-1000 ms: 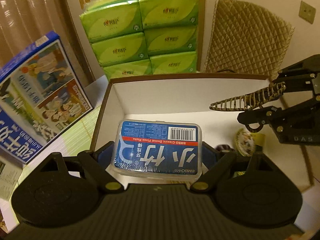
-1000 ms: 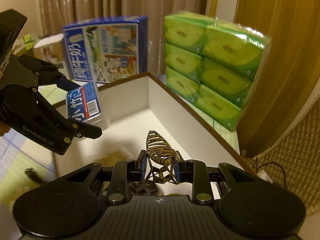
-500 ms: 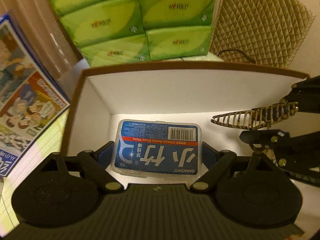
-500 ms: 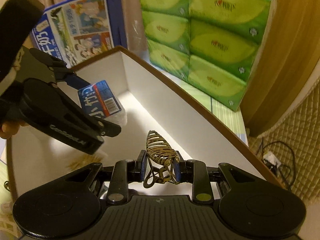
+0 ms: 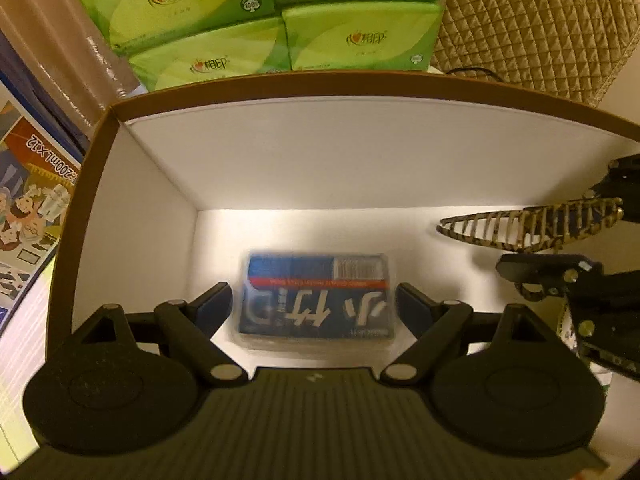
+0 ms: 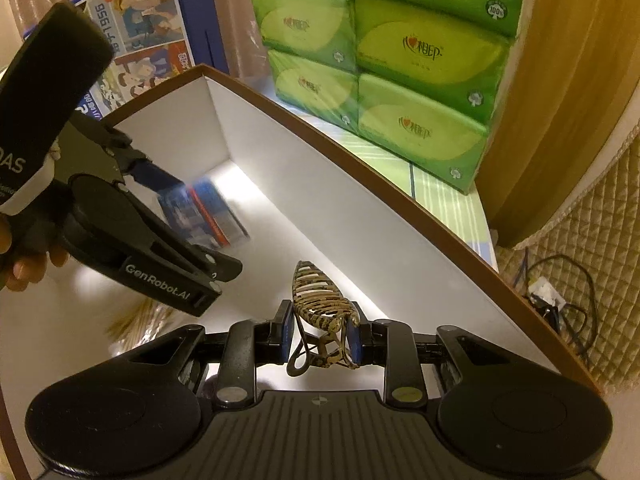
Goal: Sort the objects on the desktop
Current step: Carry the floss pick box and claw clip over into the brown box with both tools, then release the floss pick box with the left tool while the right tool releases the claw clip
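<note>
Printed in white on the left gripper point(image 6: 188, 208) — "GenRobot.AI". On the blue carton point(image 5: 36, 184) — "200mL×12". On the green tissue packs point(image 6: 420, 56), a round "100%" mark.

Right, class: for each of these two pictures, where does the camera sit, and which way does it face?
Left wrist: on the left gripper, looking down into the white box; its open fingers flank the blue packet.
Right wrist: on the right gripper, facing along the box's wall; its fingers clamp the hair clip; a hand shows.
Shared: box, packet, clip, green tissue packs.
</note>
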A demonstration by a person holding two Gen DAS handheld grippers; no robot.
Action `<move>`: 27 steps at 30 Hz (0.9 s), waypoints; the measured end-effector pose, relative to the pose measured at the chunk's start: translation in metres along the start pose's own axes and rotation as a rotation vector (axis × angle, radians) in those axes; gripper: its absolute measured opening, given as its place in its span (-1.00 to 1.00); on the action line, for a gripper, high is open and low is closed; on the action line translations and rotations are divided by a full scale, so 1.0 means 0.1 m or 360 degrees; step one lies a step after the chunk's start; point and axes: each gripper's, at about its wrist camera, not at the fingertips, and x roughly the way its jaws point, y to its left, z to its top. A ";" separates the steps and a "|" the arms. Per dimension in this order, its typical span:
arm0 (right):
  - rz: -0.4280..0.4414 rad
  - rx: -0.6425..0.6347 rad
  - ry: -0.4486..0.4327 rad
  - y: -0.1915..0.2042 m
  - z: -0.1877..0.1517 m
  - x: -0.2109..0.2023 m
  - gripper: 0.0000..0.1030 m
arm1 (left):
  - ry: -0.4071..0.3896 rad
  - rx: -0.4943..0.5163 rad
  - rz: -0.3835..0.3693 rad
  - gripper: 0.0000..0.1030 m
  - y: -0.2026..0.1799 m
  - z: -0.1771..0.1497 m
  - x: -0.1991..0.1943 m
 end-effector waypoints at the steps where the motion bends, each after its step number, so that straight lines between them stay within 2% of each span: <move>1: 0.0000 0.0000 0.0005 0.00 0.00 0.01 -0.53 | -0.0001 0.0005 -0.0003 0.66 0.00 0.00 -0.01; 14: 0.0012 -0.0031 0.0042 0.06 0.04 0.14 -0.49 | -0.0006 0.0043 0.0021 0.67 -0.02 -0.06 -0.20; 15: -0.0001 -0.0037 0.0036 0.08 0.03 0.13 -0.27 | -0.0008 0.0046 0.0014 0.67 -0.03 -0.07 -0.21; 16: -0.0013 -0.0048 0.0023 0.08 0.02 0.11 0.16 | -0.0009 0.0046 0.0015 0.67 -0.03 -0.09 -0.23; 17: -0.0010 -0.0060 0.0005 0.09 0.00 0.08 0.32 | -0.0006 0.0045 0.0022 0.67 -0.03 -0.10 -0.24; 18: 0.0000 -0.0069 -0.0007 0.09 -0.02 0.04 0.41 | -0.0004 0.0047 0.0027 0.67 -0.04 -0.12 -0.26; 23: 0.0018 -0.0050 0.0036 0.05 -0.15 -0.11 0.51 | -0.0008 0.0069 0.0032 0.69 -0.09 -0.22 -0.35; 25: 0.0014 -0.0041 0.0028 0.04 -0.21 -0.18 0.68 | -0.0016 0.0077 0.0051 0.70 -0.12 -0.26 -0.39; 27: 0.0021 -0.0043 0.0017 0.04 -0.26 -0.25 0.76 | -0.0032 0.0075 0.0060 0.71 -0.13 -0.30 -0.44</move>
